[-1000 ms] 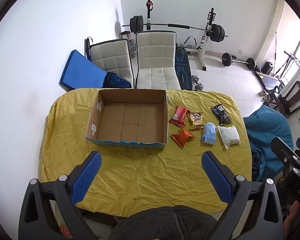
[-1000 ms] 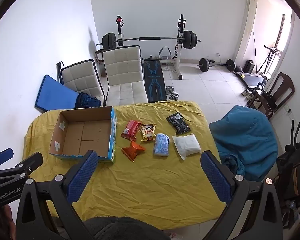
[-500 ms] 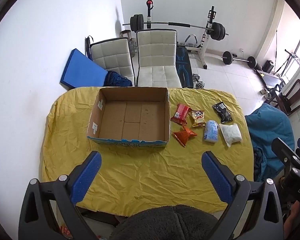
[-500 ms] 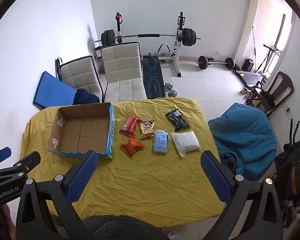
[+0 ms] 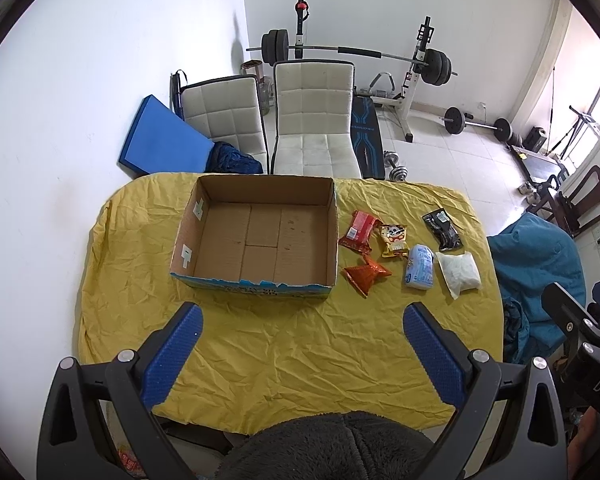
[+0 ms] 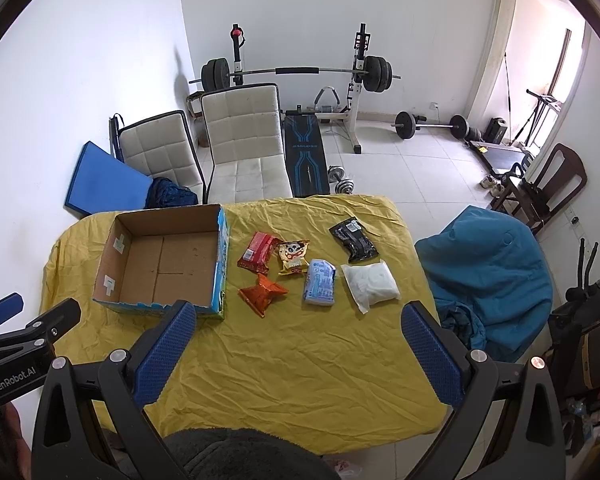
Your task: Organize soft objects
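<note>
Cardboard box (image 5: 260,236) lies ahead of the left gripper (image 5: 302,320), nearer its left finger; its fingers are spread wide, holding nothing. Six soft packets lie beyond the right finger, the orange packet (image 5: 366,274) closest.

From the right gripper (image 6: 300,318), fingers likewise wide and bare, the box (image 6: 164,264) sits beyond the left finger and the white pouch (image 6: 370,282) ahead, toward the right finger, on the yellow cloth (image 6: 300,360).

White walls, tiled floor (image 6: 412,168), two padded chairs (image 5: 316,120), barbell rack (image 6: 356,80).
</note>
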{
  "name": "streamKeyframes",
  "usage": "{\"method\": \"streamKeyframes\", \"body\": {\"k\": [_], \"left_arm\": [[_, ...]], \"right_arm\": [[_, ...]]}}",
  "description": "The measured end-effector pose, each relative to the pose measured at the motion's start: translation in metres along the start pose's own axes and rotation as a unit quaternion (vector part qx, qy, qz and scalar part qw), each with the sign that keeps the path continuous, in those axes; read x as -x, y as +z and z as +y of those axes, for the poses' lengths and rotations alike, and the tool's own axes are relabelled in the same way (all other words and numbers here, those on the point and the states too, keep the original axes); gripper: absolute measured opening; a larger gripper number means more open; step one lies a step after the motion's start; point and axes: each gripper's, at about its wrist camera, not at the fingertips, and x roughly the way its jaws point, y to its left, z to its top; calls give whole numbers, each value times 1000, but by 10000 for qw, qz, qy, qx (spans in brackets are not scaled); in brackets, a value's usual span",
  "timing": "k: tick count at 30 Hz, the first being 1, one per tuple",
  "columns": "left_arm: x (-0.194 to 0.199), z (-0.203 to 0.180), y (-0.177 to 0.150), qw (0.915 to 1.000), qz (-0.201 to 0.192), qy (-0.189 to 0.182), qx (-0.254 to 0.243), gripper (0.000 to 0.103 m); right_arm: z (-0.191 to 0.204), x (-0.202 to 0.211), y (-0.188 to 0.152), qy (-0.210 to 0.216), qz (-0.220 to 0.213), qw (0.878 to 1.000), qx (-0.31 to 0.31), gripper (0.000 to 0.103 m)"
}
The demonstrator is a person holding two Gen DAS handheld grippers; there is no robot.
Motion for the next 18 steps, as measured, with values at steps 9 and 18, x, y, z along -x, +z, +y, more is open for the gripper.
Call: {"method": "streamKeyframes", "body": {"k": [9,18], "left_arm": [[0,-3,0,10000,-60,-9,19,103],[-2,-3,-2,9999,-78,-13,63,103]], "right_arm": [[3,-2,2,-17,-29,10000,86,103],[3,-6,1,20,-28,9999,102,103]]}}
